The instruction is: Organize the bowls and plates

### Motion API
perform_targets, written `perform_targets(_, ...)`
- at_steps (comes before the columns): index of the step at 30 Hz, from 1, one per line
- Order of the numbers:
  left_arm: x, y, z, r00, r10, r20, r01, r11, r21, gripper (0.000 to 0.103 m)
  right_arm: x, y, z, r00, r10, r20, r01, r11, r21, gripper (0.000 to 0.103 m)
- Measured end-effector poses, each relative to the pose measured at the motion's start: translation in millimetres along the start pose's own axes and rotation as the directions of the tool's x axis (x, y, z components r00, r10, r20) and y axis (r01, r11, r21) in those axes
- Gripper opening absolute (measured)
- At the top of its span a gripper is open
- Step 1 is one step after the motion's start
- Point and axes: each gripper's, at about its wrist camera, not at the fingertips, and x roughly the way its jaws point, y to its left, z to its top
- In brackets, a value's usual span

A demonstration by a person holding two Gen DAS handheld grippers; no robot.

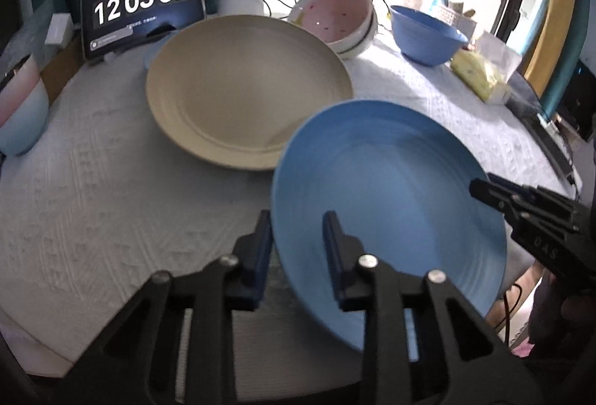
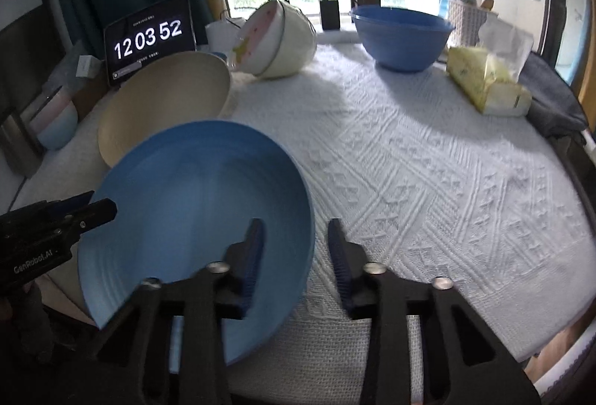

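A blue plate [image 1: 391, 196] is lifted above the table between both grippers; it also shows in the right wrist view [image 2: 193, 203]. My left gripper [image 1: 298, 237] straddles its left rim, jaws wide apart, not pinching. My right gripper [image 2: 296, 241] straddles its right rim the same way, and appears in the left wrist view [image 1: 484, 190]. A beige plate [image 1: 246, 88] lies behind on the white cloth, also in the right wrist view [image 2: 164, 99]. Nested white bowls with a pink dotted inside [image 1: 339, 17] lean at the back. A blue bowl [image 1: 424, 32] stands to their right.
A tablet clock [image 1: 141, 17] stands at the back left. Pink and pale blue bowls [image 1: 18, 110] sit at the left edge. A yellow packet [image 2: 484, 84] and a dark cloth [image 2: 551, 99] lie at the right. The white cloth [image 2: 428, 181] covers the table.
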Motion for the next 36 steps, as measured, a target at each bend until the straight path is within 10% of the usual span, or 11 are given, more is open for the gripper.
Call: perform_targets(36,60.2,-120.7,95.5,0.998,-0.068,0.009,0.066,0.984,0.164,0.022,2.0,-132.5,52.8,0.986,-0.152,0.073,0.139,0.977,0.161,0.016)
